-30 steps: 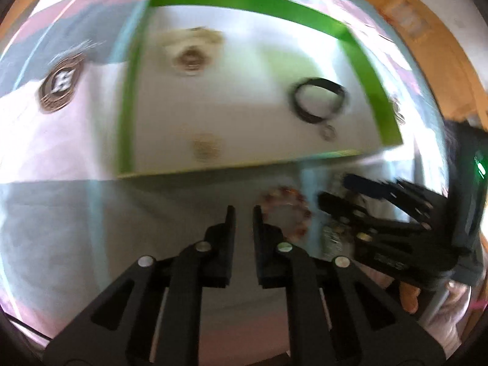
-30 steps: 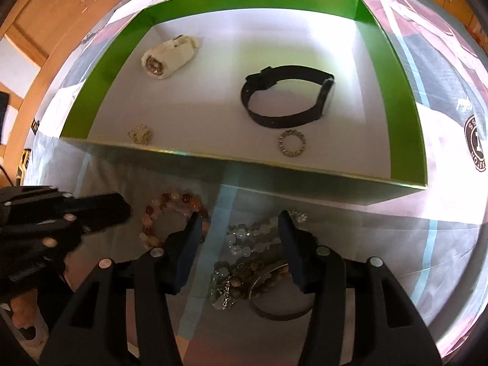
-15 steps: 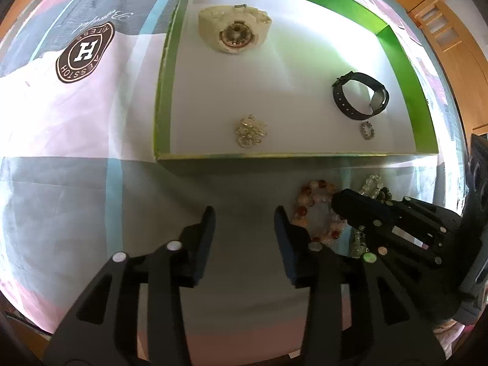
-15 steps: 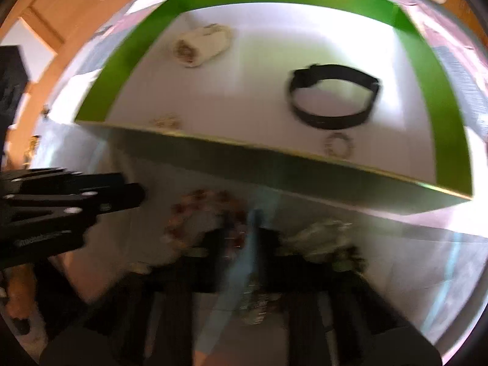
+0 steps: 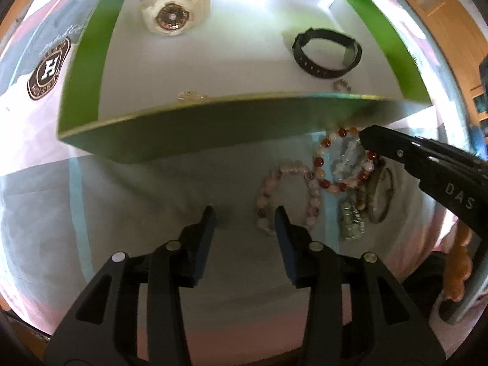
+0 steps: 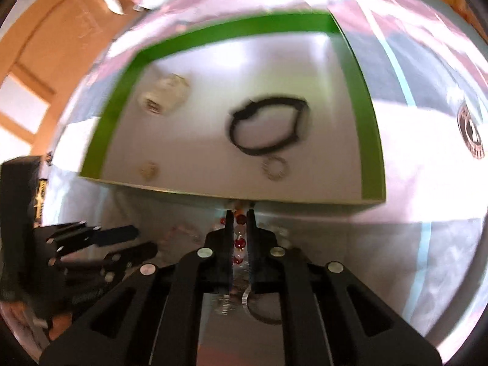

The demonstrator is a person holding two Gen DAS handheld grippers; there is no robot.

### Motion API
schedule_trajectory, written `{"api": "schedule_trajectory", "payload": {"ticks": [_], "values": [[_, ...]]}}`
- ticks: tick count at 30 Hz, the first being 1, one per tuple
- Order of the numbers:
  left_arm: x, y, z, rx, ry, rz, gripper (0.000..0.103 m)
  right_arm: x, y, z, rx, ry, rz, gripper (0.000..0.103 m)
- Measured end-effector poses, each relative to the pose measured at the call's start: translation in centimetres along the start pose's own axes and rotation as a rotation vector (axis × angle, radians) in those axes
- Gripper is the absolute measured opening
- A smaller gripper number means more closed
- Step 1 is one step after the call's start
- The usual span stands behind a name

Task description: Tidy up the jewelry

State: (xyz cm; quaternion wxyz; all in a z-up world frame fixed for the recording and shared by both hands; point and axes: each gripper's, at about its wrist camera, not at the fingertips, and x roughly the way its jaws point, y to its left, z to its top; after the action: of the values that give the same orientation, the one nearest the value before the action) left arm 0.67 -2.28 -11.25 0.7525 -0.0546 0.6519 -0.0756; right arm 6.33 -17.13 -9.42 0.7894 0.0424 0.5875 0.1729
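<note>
A green-walled box held a cream watch, a black band and two small trinkets; its near wall stood just beyond loose bracelets on the cloth. The right gripper pinched a red-beaded bracelet; the left gripper hung open and empty beside a pink bracelet.

Left hand-held gripper agape — right clamped

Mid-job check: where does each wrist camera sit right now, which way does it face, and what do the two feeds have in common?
Left wrist: on the left gripper, aimed steeply down at beaded bracelets before the green box; its open jaws and the right gripper show.
Right wrist: on the right gripper, facing the box; jaws shut on the red-beaded bracelet, left gripper alongside.
Shared: box, black band, cream watch.
</note>
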Motion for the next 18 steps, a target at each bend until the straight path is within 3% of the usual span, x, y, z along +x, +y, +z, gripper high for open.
{"api": "schedule_trajectory", "payload": {"ticks": [2,6,9,12,18], "values": [[0.2,-0.5,0.0,0.013,-0.009,0.027,0.038,0.8,0.2,-0.1,0.002,0.029,-0.010,0.008],[0.0,-0.4,0.2,-0.003,-0.023,0.053,0.020,1.4,1.0,-0.1,-0.037,0.049,-0.043,0.009],[0.1,-0.3,0.4,-0.016,-0.022,0.044,0.020,1.7,1.3,-0.1,-0.053,0.051,-0.107,0.016],[0.0,-0.5,0.1,-0.008,-0.025,0.051,0.020,1.9,1.2,0.0,-0.049,0.048,-0.125,0.034],[0.0,-0.4,0.0,-0.004,-0.026,0.056,0.020,2.4,1.5,-0.3,-0.070,0.060,-0.130,0.034]]}}
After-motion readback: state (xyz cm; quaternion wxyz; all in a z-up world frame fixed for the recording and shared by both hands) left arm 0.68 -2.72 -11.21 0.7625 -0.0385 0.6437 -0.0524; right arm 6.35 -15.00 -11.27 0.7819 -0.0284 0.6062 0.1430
